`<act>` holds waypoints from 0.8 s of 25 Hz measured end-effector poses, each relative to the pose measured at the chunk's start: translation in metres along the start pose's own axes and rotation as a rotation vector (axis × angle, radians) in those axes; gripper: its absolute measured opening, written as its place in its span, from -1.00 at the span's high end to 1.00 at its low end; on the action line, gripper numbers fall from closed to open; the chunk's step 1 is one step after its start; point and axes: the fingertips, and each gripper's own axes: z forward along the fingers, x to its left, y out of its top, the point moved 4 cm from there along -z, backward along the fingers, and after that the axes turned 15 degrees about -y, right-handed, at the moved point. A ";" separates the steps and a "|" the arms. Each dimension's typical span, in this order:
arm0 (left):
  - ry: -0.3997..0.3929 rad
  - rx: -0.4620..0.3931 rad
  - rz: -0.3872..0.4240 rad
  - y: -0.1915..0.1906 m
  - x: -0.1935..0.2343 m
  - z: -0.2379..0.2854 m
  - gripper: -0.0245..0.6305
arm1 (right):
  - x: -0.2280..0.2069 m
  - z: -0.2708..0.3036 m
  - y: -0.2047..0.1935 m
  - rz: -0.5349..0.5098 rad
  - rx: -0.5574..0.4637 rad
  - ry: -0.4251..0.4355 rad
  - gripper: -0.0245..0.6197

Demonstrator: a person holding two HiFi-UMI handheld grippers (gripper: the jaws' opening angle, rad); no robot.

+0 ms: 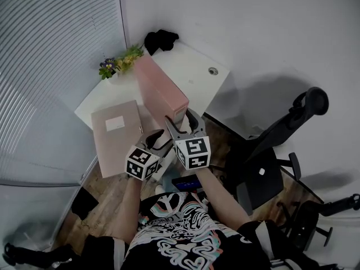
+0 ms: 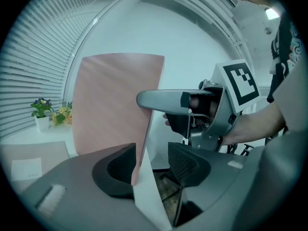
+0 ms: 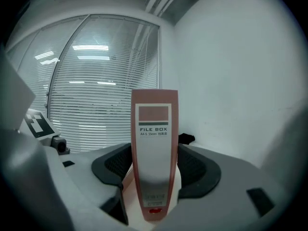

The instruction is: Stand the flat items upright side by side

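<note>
My right gripper (image 3: 153,170) clamps the spine of the tall pink cardboard file box (image 3: 154,129), standing upright on the white table (image 1: 194,66). My left gripper (image 2: 152,160) sits beside its near lower corner, jaws apart, gripping nothing. Left of that, a second pink file box (image 1: 115,136) lies flat; beyond, small potted flowers (image 1: 117,64).

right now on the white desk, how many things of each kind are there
pink file box: 2 (upright, lying flat)
potted flowers: 1
black bundle at the far edge: 1
total: 4
</note>
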 end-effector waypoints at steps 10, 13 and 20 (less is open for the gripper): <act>0.043 -0.035 -0.023 -0.001 -0.009 0.004 0.33 | -0.008 -0.019 0.003 -0.008 0.008 0.030 0.08; 0.060 -0.037 -0.023 0.001 -0.009 0.003 0.33 | -0.007 -0.025 0.005 0.007 0.004 0.042 0.08; 0.170 -0.096 -0.066 0.010 -0.006 -0.004 0.33 | -0.016 -0.045 0.017 0.043 -0.045 0.097 0.09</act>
